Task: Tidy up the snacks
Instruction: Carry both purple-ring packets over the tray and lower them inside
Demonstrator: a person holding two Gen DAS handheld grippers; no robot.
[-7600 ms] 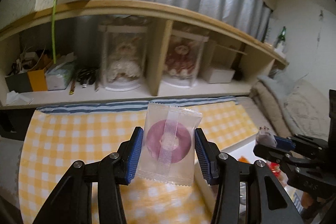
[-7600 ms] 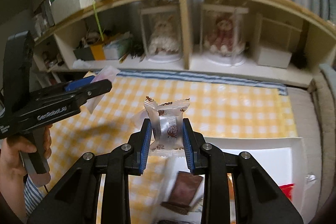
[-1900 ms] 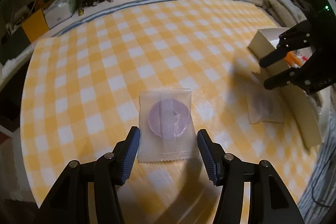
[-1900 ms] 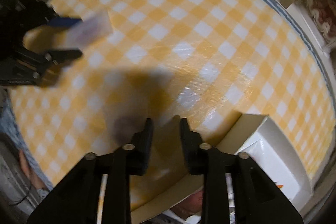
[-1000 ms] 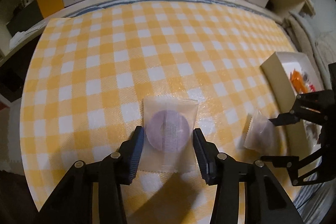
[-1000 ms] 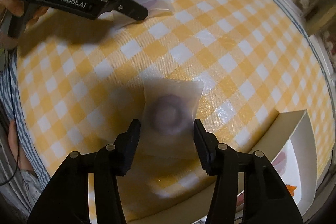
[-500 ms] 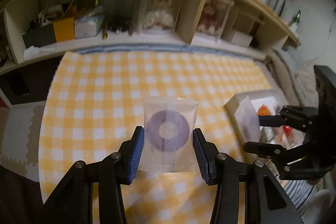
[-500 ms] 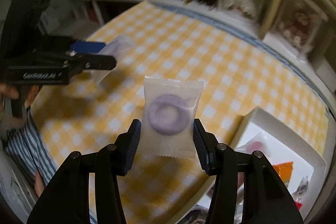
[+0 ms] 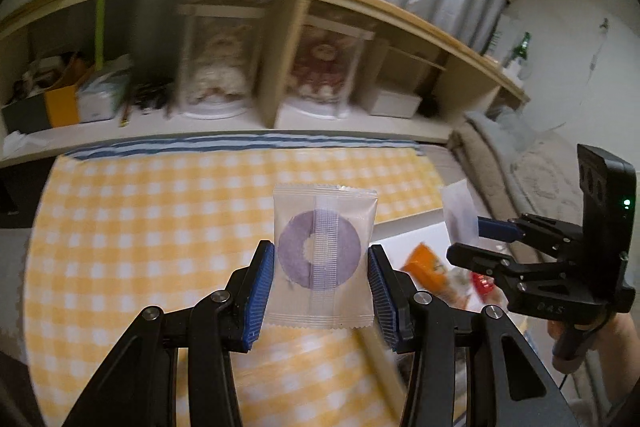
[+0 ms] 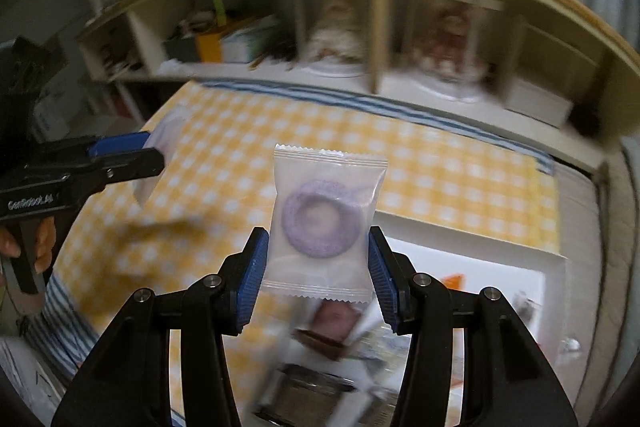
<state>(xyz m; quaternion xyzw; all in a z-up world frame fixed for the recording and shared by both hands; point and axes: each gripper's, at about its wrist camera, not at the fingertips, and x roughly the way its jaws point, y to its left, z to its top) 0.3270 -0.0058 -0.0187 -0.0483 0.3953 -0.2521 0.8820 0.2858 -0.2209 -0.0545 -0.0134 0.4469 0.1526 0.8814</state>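
Observation:
My left gripper is shut on a clear packet with a purple ring snack, held upright above the yellow checked tablecloth. My right gripper is shut on a second clear packet with a purple ring, also lifted off the cloth. In the left wrist view the right gripper hangs at the right with its packet above the white box. Seen from the right wrist, the left gripper is at the left edge.
The white box at the table's right holds several wrapped snacks, among them an orange packet and a brown one. A wooden shelf with two doll cases, boxes and clutter runs behind the table. A hand grips the left tool.
Both grippers have risen from the cloth with their ring packets and tilted up toward the shelf. The right gripper has rolled and now hangs over the white box.

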